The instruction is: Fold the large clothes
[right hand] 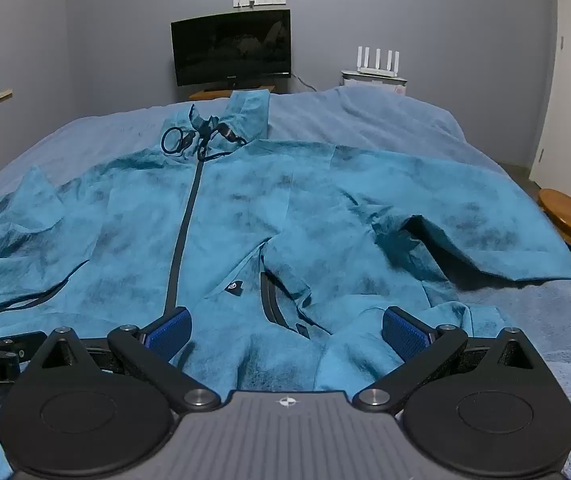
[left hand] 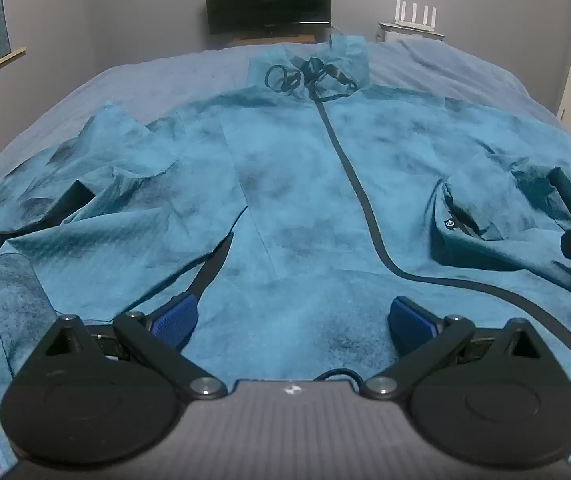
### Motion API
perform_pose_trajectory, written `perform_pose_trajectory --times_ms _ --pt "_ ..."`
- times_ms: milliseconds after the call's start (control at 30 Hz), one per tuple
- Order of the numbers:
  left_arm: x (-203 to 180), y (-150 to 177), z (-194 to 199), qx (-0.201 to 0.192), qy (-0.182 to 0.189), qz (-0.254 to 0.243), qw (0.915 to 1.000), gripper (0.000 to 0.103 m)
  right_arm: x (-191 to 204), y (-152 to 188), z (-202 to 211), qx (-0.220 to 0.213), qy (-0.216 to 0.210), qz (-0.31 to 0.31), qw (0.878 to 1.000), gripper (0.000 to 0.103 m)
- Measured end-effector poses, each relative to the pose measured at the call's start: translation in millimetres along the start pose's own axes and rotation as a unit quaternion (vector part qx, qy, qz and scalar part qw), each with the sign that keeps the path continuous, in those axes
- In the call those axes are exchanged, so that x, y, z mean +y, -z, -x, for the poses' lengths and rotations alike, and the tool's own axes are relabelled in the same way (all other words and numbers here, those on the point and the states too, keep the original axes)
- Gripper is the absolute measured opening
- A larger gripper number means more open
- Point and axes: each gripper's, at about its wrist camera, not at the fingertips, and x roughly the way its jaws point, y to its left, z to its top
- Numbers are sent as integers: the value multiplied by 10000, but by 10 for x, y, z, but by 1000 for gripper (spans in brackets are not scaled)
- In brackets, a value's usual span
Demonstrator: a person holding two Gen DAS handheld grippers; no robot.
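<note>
Over jacket (left hand: 293, 200) hem on bed (right hand: 405, 120): left tongs (left hand: 291, 320), right tongs (right hand: 285, 332) level, spread wide, holding nothing.

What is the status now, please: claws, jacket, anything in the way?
Left claw open, right claw open, both empty, low over the hem. Jacket face up on bed, zipped, sleeves rumpled, unfolded. Nothing in the way.

A teal jacket (right hand: 245, 220) lies spread front-up on the bed (right hand: 385, 120), its dark zipper (right hand: 184, 236) closed. The right tool (right hand: 287, 332) hovers wide open over the hem.
</note>
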Motion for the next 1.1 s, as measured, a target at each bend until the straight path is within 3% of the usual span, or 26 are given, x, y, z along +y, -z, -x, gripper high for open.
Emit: perform_pose_trajectory --times_ms 1100 --pt "-1 -12 -3 38 15 14 10000 103 8 0 -11 55 38 47 10000 103"
